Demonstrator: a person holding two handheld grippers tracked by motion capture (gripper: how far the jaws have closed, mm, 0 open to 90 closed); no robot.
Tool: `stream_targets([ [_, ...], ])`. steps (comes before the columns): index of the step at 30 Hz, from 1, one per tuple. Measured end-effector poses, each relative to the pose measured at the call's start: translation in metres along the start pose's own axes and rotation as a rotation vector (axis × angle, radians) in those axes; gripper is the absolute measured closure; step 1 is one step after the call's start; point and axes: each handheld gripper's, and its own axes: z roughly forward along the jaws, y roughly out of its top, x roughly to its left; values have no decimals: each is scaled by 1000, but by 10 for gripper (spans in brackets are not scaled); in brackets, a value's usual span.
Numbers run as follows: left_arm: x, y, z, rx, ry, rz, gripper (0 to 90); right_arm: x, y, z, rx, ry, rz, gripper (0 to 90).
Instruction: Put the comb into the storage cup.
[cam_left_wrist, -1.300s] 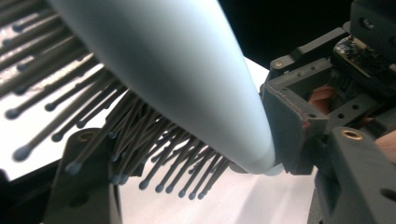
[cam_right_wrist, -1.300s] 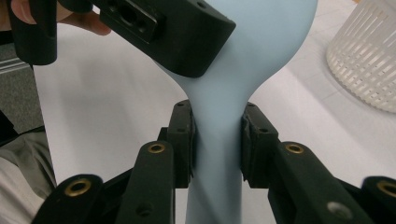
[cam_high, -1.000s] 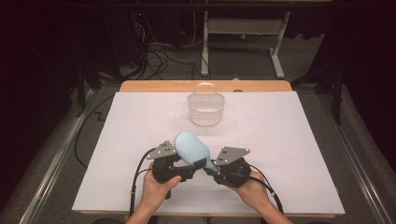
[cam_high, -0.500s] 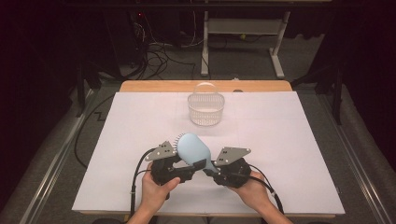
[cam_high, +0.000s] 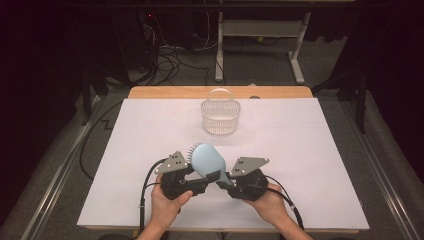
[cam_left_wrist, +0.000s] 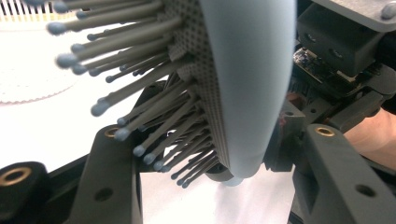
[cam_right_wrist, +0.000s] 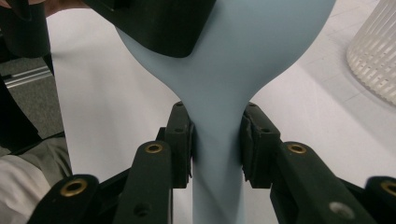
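Observation:
A light blue hairbrush (cam_high: 204, 158) is held above the white table between both grippers. My right gripper (cam_high: 223, 181) is shut on its handle, and in the right gripper view the pads (cam_right_wrist: 181, 140) press the narrow neck of the hairbrush (cam_right_wrist: 224, 65) from both sides. My left gripper (cam_high: 202, 181) has just been closing further and is shut on the brush head. In the left gripper view one jaw sits against the bristles (cam_left_wrist: 154, 126) and the other against the smooth back of the hairbrush (cam_left_wrist: 250, 79). The person's hands hold both grippers near the table's front edge.
A white slatted basket (cam_high: 220, 118) with a hoop handle stands at the middle back of the white sheet (cam_high: 310, 150); its wall also shows in the right gripper view (cam_right_wrist: 376, 60). Cables and a desk frame lie on the floor beyond the table.
Hardly anything differs: both hands and the brush stay where they were.

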Motion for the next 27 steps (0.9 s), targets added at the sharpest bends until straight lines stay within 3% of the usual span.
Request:
stream_targets([
  [9,-4,2,-3,-6,0,24,511,-1,0,1,-9,30,39,619],
  [19,-1,3,-8,-16,15,18,511,-3,-3,0,-25,40,45,497],
  [27,0,3,-10,-19,32,16,510,-7,-6,-5,-37,55,66,465],
])
